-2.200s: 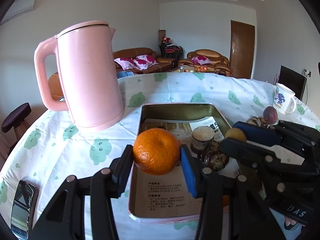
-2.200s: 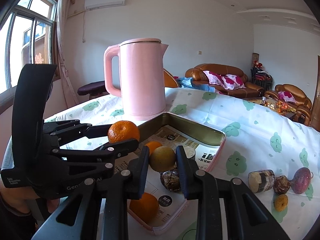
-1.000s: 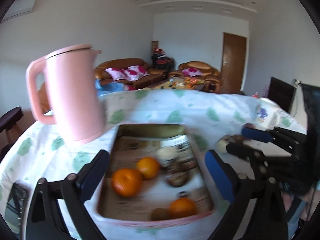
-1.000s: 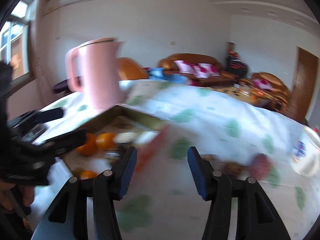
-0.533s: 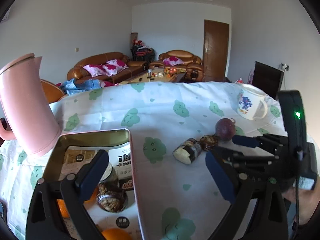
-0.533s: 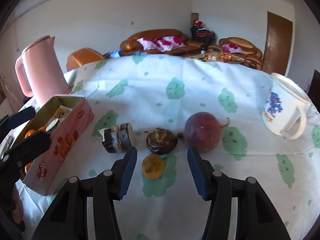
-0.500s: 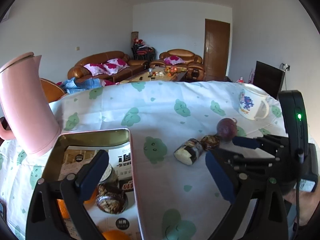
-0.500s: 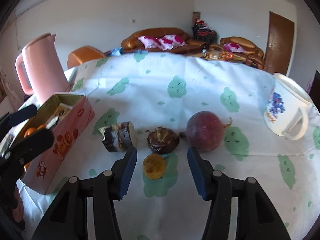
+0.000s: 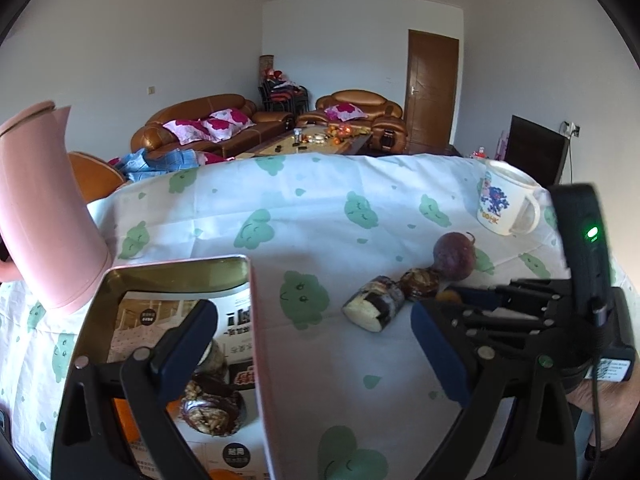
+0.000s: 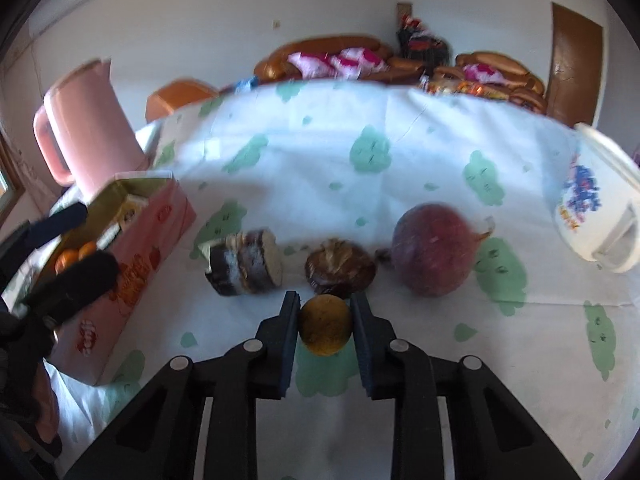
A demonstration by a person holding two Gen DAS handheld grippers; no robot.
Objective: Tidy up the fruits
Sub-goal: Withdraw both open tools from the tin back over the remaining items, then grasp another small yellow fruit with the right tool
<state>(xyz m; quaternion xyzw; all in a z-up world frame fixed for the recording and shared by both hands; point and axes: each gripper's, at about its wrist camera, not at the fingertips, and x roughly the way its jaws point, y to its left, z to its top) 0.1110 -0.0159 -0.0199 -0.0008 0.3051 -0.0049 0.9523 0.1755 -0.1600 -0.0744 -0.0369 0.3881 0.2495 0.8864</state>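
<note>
Since half a second ago my right gripper [image 10: 325, 326] has closed on the small yellow fruit [image 10: 325, 330], pinned between its pads. I should lift straight up, clear of the brown fruit [image 10: 340, 267] just ahead. My left gripper [image 9: 316, 344] hangs open, empty.
</note>
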